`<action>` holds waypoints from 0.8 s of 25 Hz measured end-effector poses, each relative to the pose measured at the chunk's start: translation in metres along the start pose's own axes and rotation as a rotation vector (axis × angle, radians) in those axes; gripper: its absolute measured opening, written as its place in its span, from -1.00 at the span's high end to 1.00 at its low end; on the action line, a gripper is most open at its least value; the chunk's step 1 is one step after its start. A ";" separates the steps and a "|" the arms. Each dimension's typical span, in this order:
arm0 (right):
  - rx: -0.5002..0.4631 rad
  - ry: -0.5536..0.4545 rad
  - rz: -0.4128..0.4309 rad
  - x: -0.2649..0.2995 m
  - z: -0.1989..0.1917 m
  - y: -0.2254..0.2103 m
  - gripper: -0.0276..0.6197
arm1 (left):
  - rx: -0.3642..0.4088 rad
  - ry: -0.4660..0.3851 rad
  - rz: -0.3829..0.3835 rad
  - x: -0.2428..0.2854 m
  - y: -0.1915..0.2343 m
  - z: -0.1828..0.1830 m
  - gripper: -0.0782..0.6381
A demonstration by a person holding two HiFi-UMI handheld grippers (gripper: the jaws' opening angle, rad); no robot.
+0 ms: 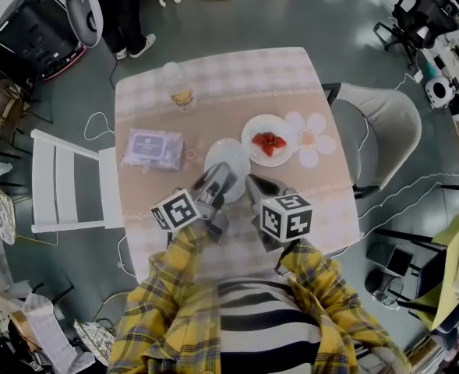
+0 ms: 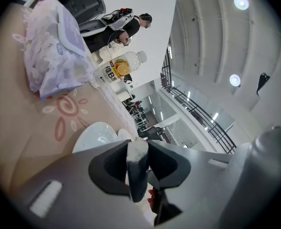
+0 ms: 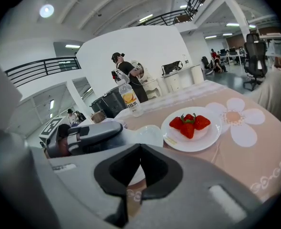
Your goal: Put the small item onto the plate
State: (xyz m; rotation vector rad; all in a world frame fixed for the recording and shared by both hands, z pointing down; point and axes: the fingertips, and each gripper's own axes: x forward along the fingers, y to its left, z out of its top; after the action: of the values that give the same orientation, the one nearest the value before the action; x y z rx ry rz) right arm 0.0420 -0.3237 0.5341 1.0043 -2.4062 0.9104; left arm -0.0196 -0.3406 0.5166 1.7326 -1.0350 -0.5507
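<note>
My left gripper (image 1: 221, 174) reaches over the near edge of an empty white plate (image 1: 234, 153) in the middle of the table. In the left gripper view its jaws (image 2: 138, 162) are shut on a small whitish-grey item (image 2: 136, 173), with the empty plate (image 2: 95, 135) just ahead. My right gripper (image 1: 253, 184) hovers beside it on the right; its jaws (image 3: 140, 149) look shut with nothing between them. A second white plate (image 3: 208, 140) holding strawberries (image 3: 189, 123) lies ahead of the right gripper, and the left gripper (image 3: 90, 132) shows to its left over the empty plate (image 3: 149, 133).
A drink bottle (image 1: 179, 86) stands at the table's far side and a tissue pack (image 1: 154, 148) lies left of the empty plate. The strawberry plate (image 1: 252, 128) sits right of it. A white chair (image 1: 69, 181) stands left, a grey chair (image 1: 385, 123) right. A person (image 1: 124, 14) stands beyond.
</note>
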 end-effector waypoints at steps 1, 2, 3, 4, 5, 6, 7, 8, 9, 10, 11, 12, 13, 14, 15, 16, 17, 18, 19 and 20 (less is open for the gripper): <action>0.000 0.001 0.003 0.002 0.001 0.000 0.91 | 0.016 -0.001 0.011 0.001 0.002 0.002 0.53; 0.001 0.003 0.007 0.003 0.001 -0.001 0.91 | 0.036 -0.003 0.024 0.003 0.004 0.004 0.53; 0.004 0.004 0.010 0.005 0.001 -0.001 0.91 | 0.059 -0.004 0.035 0.005 0.005 0.006 0.53; 0.008 0.006 0.013 0.006 0.001 -0.002 0.91 | 0.082 -0.002 0.045 0.007 0.005 0.008 0.53; 0.011 0.007 0.016 0.006 0.000 -0.002 0.91 | 0.107 0.004 0.056 0.010 0.005 0.009 0.53; 0.014 0.008 0.019 0.007 0.000 -0.002 0.91 | 0.131 0.013 0.071 0.011 0.005 0.010 0.53; 0.017 0.009 0.023 0.007 0.000 -0.002 0.91 | 0.154 0.025 0.087 0.013 0.006 0.009 0.52; 0.019 0.008 0.026 0.006 0.000 -0.002 0.91 | 0.177 0.039 0.101 0.015 0.006 0.009 0.52; 0.020 0.008 0.027 0.006 0.000 -0.003 0.91 | 0.198 0.054 0.113 0.017 0.006 0.008 0.52; 0.021 0.008 0.028 0.006 0.000 -0.003 0.91 | 0.218 0.071 0.123 0.020 0.006 0.007 0.52; 0.022 0.009 0.028 0.006 0.001 -0.005 0.91 | 0.234 0.088 0.131 0.023 0.007 0.006 0.52; 0.025 0.010 0.028 0.006 0.000 -0.006 0.91 | 0.245 0.107 0.138 0.025 0.007 0.004 0.52; 0.028 0.010 0.028 0.006 0.000 -0.006 0.91 | 0.254 0.125 0.145 0.027 0.008 0.002 0.52; 0.031 0.010 0.029 0.006 0.000 -0.007 0.91 | 0.267 0.143 0.152 0.029 0.008 0.000 0.52; 0.033 0.010 0.030 0.006 0.000 -0.007 0.91 | 0.289 0.162 0.161 0.029 0.008 -0.002 0.52; 0.034 0.009 0.031 0.006 0.001 -0.007 0.91 | 0.326 0.183 0.171 0.030 0.007 -0.003 0.52; 0.035 0.007 0.032 0.005 0.002 -0.007 0.91 | 0.375 0.208 0.184 0.030 0.007 -0.005 0.52; 0.036 0.006 0.032 0.005 0.002 -0.007 0.91 | 0.434 0.238 0.200 0.031 0.007 -0.008 0.52; 0.039 0.005 0.032 0.006 0.002 -0.008 0.91 | 0.496 0.274 0.217 0.031 0.008 -0.011 0.52; 0.042 0.005 0.033 0.006 0.002 -0.008 0.91 | 0.559 0.312 0.234 0.031 0.009 -0.014 0.52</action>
State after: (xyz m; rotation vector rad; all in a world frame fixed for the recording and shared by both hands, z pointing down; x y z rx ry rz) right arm 0.0439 -0.3328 0.5394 0.9789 -2.4157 0.9773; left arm 0.0039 -0.3605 0.5339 2.0520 -1.2109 0.1795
